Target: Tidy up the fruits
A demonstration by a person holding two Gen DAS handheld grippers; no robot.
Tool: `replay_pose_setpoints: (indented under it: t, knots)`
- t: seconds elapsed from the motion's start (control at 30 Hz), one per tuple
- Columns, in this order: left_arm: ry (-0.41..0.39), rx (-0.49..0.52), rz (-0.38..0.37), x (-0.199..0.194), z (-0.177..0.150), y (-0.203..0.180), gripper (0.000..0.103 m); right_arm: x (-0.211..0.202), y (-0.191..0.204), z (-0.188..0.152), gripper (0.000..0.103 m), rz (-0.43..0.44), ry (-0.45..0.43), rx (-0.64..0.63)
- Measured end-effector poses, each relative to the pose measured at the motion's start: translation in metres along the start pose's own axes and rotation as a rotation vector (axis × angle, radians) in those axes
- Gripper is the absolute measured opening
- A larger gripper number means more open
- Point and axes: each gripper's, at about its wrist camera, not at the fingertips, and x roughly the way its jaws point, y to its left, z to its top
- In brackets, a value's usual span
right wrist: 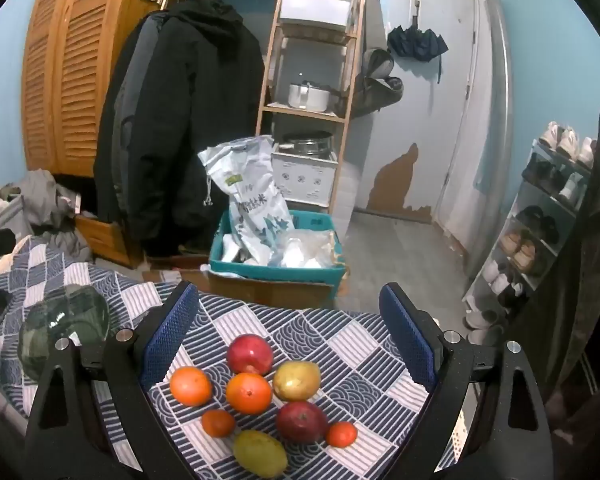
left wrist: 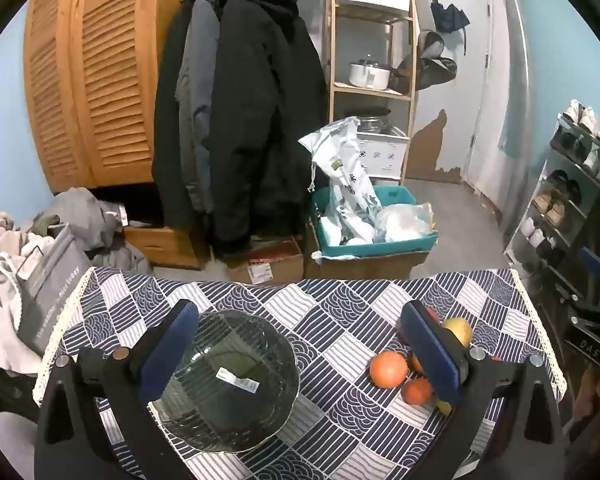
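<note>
A dark glass bowl point(left wrist: 226, 380) stands empty on the patterned tablecloth point(left wrist: 340, 320), just right of my left gripper's left finger. My left gripper point(left wrist: 300, 356) is open above the table, nothing between its blue pads. To its right lie an orange point(left wrist: 389, 369), a small tangerine point(left wrist: 417, 391) and a yellow-green fruit point(left wrist: 458, 330), partly behind the right finger. In the right wrist view my right gripper point(right wrist: 290, 340) is open over the fruit pile: two red apples point(right wrist: 249, 354) point(right wrist: 301, 421), two oranges point(right wrist: 191, 385) point(right wrist: 248, 392), two tangerines point(right wrist: 218, 423) point(right wrist: 341, 434), a yellow-green fruit point(right wrist: 296, 380) and a lemon-like one point(right wrist: 260, 453). The bowl point(right wrist: 64, 324) sits far left.
Past the table's far edge stand cardboard boxes with a teal bin point(left wrist: 374, 232) of bags, hanging dark coats point(left wrist: 240, 120), a wooden shelf rack point(left wrist: 374, 72) and a shoe rack point(left wrist: 564, 192) on the right. Laundry and a grey bag point(left wrist: 48, 292) lie at the left.
</note>
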Motion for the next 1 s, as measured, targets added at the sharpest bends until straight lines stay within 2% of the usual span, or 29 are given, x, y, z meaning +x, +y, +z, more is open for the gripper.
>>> replay_pose_setpoints:
  t: [0.1, 0.3, 0.53, 1.0]
  knots:
    - [0.009, 0.023, 0.025, 0.001, 0.0012, -0.0018, 0.102, -0.0004, 0.0005, -0.0006, 0.091, -0.004, 0.035, -0.013]
    - [-0.013, 0.021, 0.04, 0.003, -0.0029, -0.0057, 0.102, 0.0001, -0.0042, 0.0001, 0.091, 0.005, 0.024, 0.004]
    - [-0.02, 0.017, 0.021, -0.0013, -0.0043, -0.0014, 0.102, -0.0007, -0.0045, -0.0028, 0.091, 0.002, -0.004, 0.006]
    - [-0.022, 0.01, 0.017, -0.0014, -0.0005, -0.0039, 0.102, -0.0008, -0.0063, -0.0081, 0.091, 0.006, 0.003, 0.011]
